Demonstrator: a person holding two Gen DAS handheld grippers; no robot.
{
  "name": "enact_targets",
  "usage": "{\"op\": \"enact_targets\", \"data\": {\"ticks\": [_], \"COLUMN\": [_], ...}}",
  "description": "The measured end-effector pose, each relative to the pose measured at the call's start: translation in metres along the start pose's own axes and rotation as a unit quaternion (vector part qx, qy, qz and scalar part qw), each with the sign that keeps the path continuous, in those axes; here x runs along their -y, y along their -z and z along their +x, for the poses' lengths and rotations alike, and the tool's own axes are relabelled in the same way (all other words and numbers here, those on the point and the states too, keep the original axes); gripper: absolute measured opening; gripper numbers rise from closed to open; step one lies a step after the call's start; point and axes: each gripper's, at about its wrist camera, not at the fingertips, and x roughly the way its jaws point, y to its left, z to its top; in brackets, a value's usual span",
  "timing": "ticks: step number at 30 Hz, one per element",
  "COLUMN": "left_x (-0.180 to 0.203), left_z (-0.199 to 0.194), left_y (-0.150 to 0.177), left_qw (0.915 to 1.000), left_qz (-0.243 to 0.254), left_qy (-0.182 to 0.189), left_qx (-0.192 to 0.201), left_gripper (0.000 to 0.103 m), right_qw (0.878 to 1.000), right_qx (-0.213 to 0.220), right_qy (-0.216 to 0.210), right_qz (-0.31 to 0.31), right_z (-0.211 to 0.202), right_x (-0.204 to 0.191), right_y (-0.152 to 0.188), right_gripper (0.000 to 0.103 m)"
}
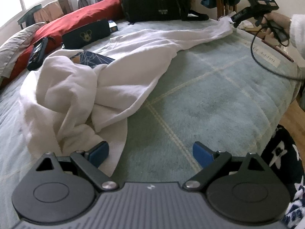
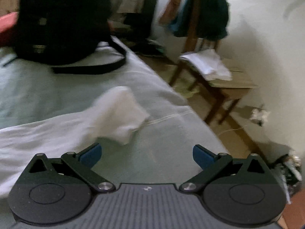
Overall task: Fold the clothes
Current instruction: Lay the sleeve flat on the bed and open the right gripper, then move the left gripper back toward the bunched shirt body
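A white long-sleeved garment (image 1: 106,80) lies crumpled on the pale green bed cover (image 1: 209,99). Its body is bunched at the left and one sleeve stretches to the far right. My left gripper (image 1: 150,152) is open and empty, low over the garment's near hem. My left fingertip (image 1: 99,152) rests at the cloth's edge. The right gripper also shows in the left wrist view (image 1: 233,22), held by a hand at the sleeve's end. In the right wrist view my right gripper (image 2: 146,154) is open and empty, just behind the sleeve cuff (image 2: 125,112).
A black backpack (image 1: 154,0) stands at the bed's far end, its strap (image 2: 91,68) on the cover. A red pillow (image 1: 63,24) and a black case (image 1: 85,36) lie far left. A wooden chair (image 2: 207,70) with papers stands beside the bed edge (image 2: 171,87).
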Motion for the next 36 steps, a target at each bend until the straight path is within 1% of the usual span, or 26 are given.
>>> {"op": "enact_targets", "data": {"ticks": [2, 5, 9, 12, 16, 19, 21, 25, 31, 33, 36], "left_x": [-0.002, -0.006, -0.016, -0.023, -0.034, -0.045, -0.055, -0.073, -0.098, -0.104, -0.112], "left_z": [-0.004, -0.011, -0.02, -0.03, -0.044, -0.053, -0.057, -0.057, -0.048, -0.042, -0.034], "left_y": [0.003, 0.008, 0.016, 0.023, 0.031, 0.035, 0.036, 0.036, 0.032, 0.031, 0.03], "left_qw": [1.0, 0.9999, 0.9996, 0.9991, 0.9984, 0.9973, 0.9967, 0.9942, 0.9889, 0.9871, 0.9838], "left_qz": [-0.002, -0.003, -0.019, -0.033, -0.044, -0.058, -0.065, -0.081, -0.114, -0.118, -0.12], "left_qy": [0.002, 0.008, 0.013, 0.018, 0.01, -0.006, -0.02, -0.055, -0.083, -0.099, -0.129], "left_qx": [0.003, 0.013, 0.015, 0.021, 0.036, 0.044, 0.043, 0.044, 0.048, 0.044, 0.034], "left_gripper": [0.095, 0.095, 0.095, 0.095, 0.095, 0.095, 0.095, 0.095, 0.095, 0.095, 0.095], "right_qw": [0.999, 0.992, 0.975, 0.96, 0.951, 0.946, 0.948, 0.956, 0.965, 0.964, 0.96], "right_qx": [-0.001, -0.008, -0.018, -0.027, -0.015, -0.019, -0.028, -0.015, -0.011, -0.015, -0.014], "right_qy": [-0.035, -0.121, -0.218, -0.264, -0.274, -0.276, -0.273, -0.259, -0.239, -0.241, -0.255], "right_qz": [-0.004, -0.018, -0.048, -0.087, -0.146, -0.168, -0.164, -0.134, -0.11, -0.111, -0.114], "right_z": [-0.02, -0.058, -0.106, -0.136, -0.167, -0.174, -0.171, -0.169, -0.183, -0.19, -0.203], "right_x": [-0.007, -0.032, -0.075, -0.114, -0.16, -0.185, -0.189, -0.189, -0.186, -0.185, -0.184], "right_y": [0.008, 0.032, 0.079, 0.118, 0.163, 0.187, 0.195, 0.205, 0.214, 0.216, 0.219], "right_gripper": [0.103, 0.103, 0.103, 0.103, 0.103, 0.103, 0.103, 0.103, 0.103, 0.103, 0.103]}}
